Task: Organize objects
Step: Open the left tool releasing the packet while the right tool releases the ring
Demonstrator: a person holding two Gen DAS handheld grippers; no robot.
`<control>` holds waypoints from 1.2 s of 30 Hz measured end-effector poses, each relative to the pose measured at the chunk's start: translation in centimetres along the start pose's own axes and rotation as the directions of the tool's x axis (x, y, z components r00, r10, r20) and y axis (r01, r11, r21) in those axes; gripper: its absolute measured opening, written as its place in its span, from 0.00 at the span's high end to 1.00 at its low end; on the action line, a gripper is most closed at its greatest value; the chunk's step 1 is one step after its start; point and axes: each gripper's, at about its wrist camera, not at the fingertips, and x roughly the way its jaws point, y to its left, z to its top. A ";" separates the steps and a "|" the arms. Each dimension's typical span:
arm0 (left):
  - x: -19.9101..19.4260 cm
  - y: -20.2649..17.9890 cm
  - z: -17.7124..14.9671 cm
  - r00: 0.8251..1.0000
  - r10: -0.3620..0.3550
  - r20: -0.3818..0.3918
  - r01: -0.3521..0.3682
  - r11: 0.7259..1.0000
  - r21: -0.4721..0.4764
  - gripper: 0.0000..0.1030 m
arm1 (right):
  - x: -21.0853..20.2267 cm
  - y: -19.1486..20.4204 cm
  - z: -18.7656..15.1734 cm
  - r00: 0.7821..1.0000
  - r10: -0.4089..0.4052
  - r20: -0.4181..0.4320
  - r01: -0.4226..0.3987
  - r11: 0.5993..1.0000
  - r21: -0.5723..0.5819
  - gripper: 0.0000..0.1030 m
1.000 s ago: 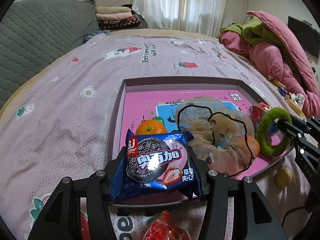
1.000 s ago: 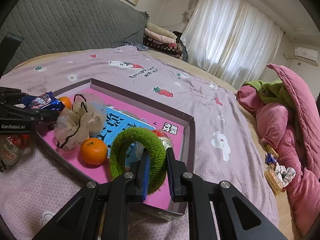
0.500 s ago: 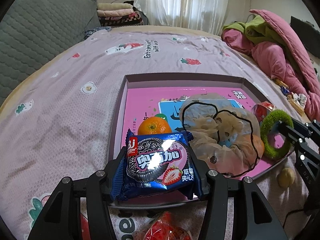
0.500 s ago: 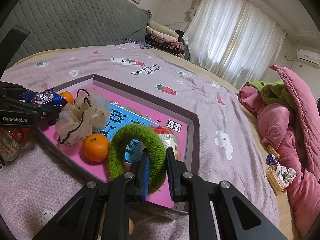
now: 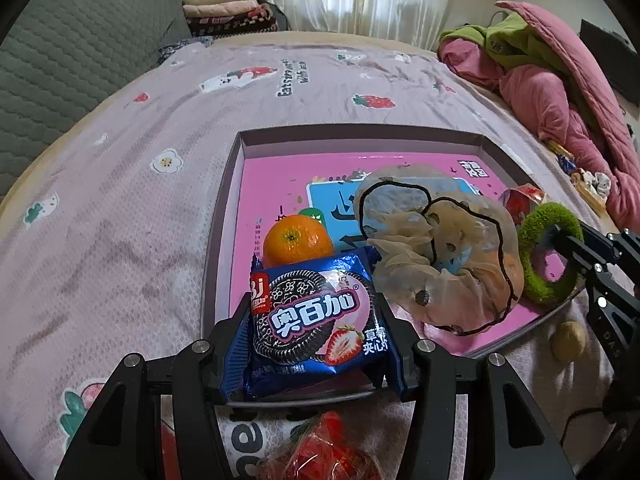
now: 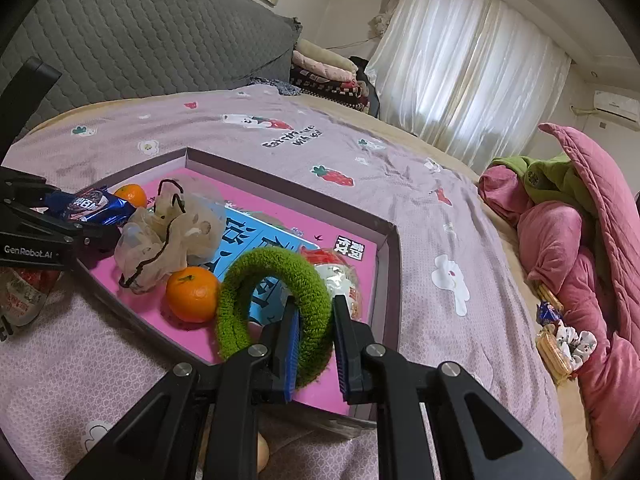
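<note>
A shallow pink box [image 5: 276,168] [image 6: 356,236] lies on the bed. My left gripper [image 5: 316,316] is shut on a blue cookie packet [image 5: 316,320], held over the box's near edge; the packet shows at the left of the right wrist view [image 6: 90,204]. My right gripper [image 6: 314,320] is shut on a green fuzzy ring [image 6: 272,272], held over the box's near right part; the ring shows at the right of the left wrist view [image 5: 536,224]. In the box lie two oranges [image 5: 298,240] [image 6: 192,294], a beige mesh bag [image 5: 440,256] [image 6: 172,228] and a red-white packet [image 6: 340,276].
A red snack bag [image 5: 324,456] [image 6: 24,292] and a small yellowish ball [image 5: 568,340] lie on the purple bedsheet outside the box. Pink and green quilts [image 6: 568,216] are piled at the right. A grey headboard [image 6: 140,40] stands behind. Small snacks and a scrunchie [image 6: 560,340] lie at the bed edge.
Both grippers have edged forward over the box with their loads still held. The box and its contents look nearer in both views.
</note>
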 end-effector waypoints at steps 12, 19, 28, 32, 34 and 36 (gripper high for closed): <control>0.3 -0.2 0.0 1.000 -0.004 0.018 0.004 1.000 0.007 0.43 | 0.0 -0.1 0.0 1.000 0.004 -0.002 -0.004 1.000 0.002 0.84; 0.3 -0.1 0.1 1.000 -0.019 -0.002 0.019 1.000 0.003 0.43 | 0.1 0.0 -0.1 1.000 0.007 -0.008 -0.007 1.000 0.009 0.84; 0.3 -0.1 0.2 0.998 -0.045 -0.042 0.045 0.999 -0.006 0.40 | 0.1 -0.4 -0.1 1.000 0.003 -0.023 -0.002 1.000 0.021 0.84; 0.1 -0.2 0.2 0.998 -0.047 -0.046 0.047 0.999 -0.009 0.40 | 0.0 -0.6 -0.1 1.000 0.004 -0.024 -0.003 1.000 0.030 0.84; 0.0 -0.1 0.2 0.998 -0.050 -0.047 0.050 0.999 -0.012 0.40 | 0.0 -0.8 -0.1 1.000 0.000 -0.023 0.001 0.999 0.033 0.82; 0.0 -0.2 0.2 0.998 -0.049 -0.050 0.049 0.999 -0.012 0.39 | 0.0 -0.9 -0.1 1.000 0.002 -0.024 -0.001 0.999 0.037 0.77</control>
